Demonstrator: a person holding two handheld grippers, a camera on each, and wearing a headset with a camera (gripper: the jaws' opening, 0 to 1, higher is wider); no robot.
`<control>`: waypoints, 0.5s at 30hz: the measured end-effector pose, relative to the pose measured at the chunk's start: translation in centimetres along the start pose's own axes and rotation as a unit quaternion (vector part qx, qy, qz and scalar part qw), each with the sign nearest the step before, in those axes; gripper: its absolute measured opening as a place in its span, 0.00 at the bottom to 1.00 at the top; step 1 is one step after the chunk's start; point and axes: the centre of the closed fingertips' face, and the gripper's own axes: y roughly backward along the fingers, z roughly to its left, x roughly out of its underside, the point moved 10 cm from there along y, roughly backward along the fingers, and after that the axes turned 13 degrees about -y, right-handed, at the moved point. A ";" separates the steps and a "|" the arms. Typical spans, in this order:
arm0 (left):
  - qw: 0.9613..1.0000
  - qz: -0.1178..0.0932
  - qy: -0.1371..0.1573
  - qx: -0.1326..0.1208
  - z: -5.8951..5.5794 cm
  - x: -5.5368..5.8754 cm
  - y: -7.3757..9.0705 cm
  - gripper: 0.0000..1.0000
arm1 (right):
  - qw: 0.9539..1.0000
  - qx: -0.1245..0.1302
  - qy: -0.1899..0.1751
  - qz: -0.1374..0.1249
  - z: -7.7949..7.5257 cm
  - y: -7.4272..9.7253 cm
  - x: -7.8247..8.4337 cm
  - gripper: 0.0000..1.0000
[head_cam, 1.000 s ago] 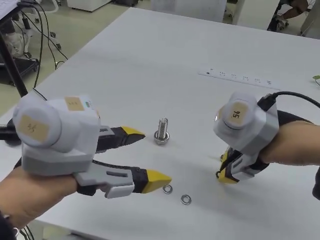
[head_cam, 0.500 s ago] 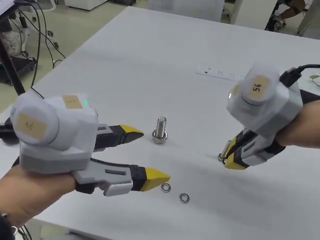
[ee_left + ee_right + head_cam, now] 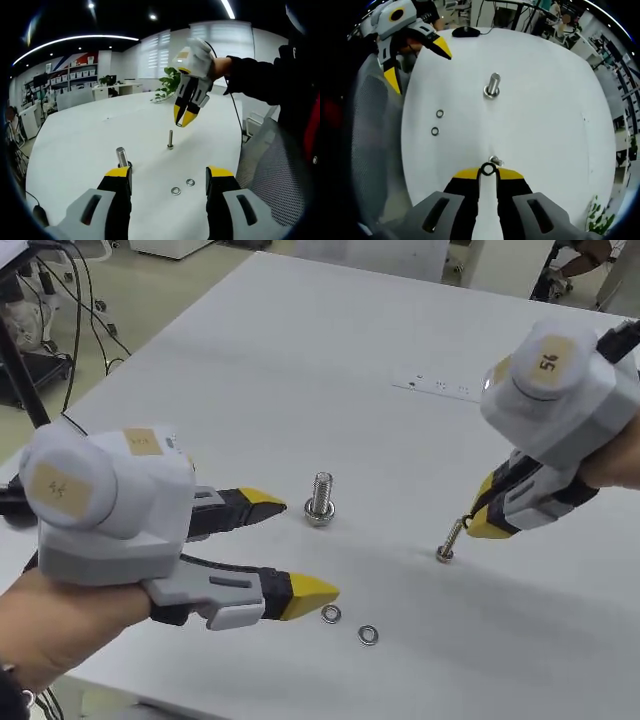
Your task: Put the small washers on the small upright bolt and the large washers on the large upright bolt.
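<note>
Our right gripper [image 3: 488, 175] has its jaws all but closed on a small washer [image 3: 488, 169], pinched across its outer edge at the very tips, with the hole clear and facing forward along the jaws. It hangs above and just beside the small upright bolt [image 3: 447, 542]. In the right gripper view the bolt's top shows just beyond the held washer, apart from it. That bolt stands on the white worktop [image 3: 300, 370], well to the right of the large upright bolt [image 3: 320, 497]. Our left gripper [image 3: 288, 548] hovers low over the worktop, jaws wide apart and empty, with the large bolt near one tip. Two loose washers [image 3: 331, 615] lie flat close to its other tip, side by side.

We judge the washer to be thin, stiff steel, very light and smooth, so it could easily twist or spring out from between hard jaw tips. The hold on the rim looks right, since it leaves the hole free. The small bolt is slender, rests only on its head and looks tilted in the head view, so a sideways nudge would likely topple it. We would lower the hole straight over its tip and let go only once it is threaded. The flat washers offer little edge, so we would take them across the rim
</note>
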 end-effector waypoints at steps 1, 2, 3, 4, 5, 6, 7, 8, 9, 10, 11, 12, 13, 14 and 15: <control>1.000 0.000 0.000 0.000 0.0 0.0 0.0 0.59 | 1.000 0.004 0.002 0.000 -0.3 0.0 -0.1 0.13; 1.000 0.000 0.000 0.000 0.0 0.0 0.0 0.59 | 1.000 0.007 0.003 0.001 -0.6 0.0 -0.3 0.13; 1.000 0.000 0.001 0.000 0.0 0.0 0.0 0.59 | 1.000 0.010 0.005 0.003 -0.8 0.0 -0.4 0.13; 1.000 0.000 0.001 0.000 0.0 0.0 0.0 0.59 | 1.000 0.011 0.006 0.004 -0.9 0.0 -0.5 0.13; 1.000 0.000 0.001 0.000 0.0 0.0 0.1 0.59 | 1.000 0.011 0.007 0.004 -1.0 0.0 -0.5 0.13; 1.000 0.001 0.001 -0.001 0.0 0.0 0.1 0.59 | 1.000 0.009 0.007 0.005 -1.1 0.0 -0.6 0.13; 1.000 0.001 0.001 -0.001 0.0 0.0 0.1 0.59 | 1.000 0.008 0.007 0.005 -1.2 -0.1 -0.6 0.13; 1.000 0.001 0.002 -0.001 0.0 0.0 0.1 0.59 | 1.000 0.008 0.008 0.006 -1.3 -0.2 -0.7 0.13; 1.000 0.001 0.002 -0.001 0.1 0.1 0.1 0.59 | 1.000 0.007 0.009 0.008 -1.3 -0.3 -0.7 0.13; 1.000 0.001 0.002 -0.001 0.1 0.0 0.1 0.59 | 1.000 0.006 0.011 0.010 -1.8 -0.7 -0.7 0.13; 1.000 0.001 0.002 -0.002 0.1 0.0 0.1 0.59 | 1.000 0.005 0.011 0.011 -1.8 -0.8 -0.8 0.13; 1.000 0.001 0.003 -0.002 0.1 0.1 0.1 0.59 | 1.000 0.004 0.011 0.012 -1.8 -0.9 -0.8 0.13; 1.000 0.002 0.003 -0.002 0.1 0.1 0.1 0.59 | 1.000 0.002 0.011 0.013 -1.8 -1.0 -0.8 0.13; 1.000 0.002 0.003 -0.002 0.1 0.1 0.1 0.59 | 1.000 0.000 0.012 0.015 -1.8 -1.1 -0.8 0.13; 1.000 0.002 0.003 -0.002 0.1 0.1 0.1 0.59 | 1.000 0.000 0.012 0.017 -1.8 -1.3 -0.8 0.13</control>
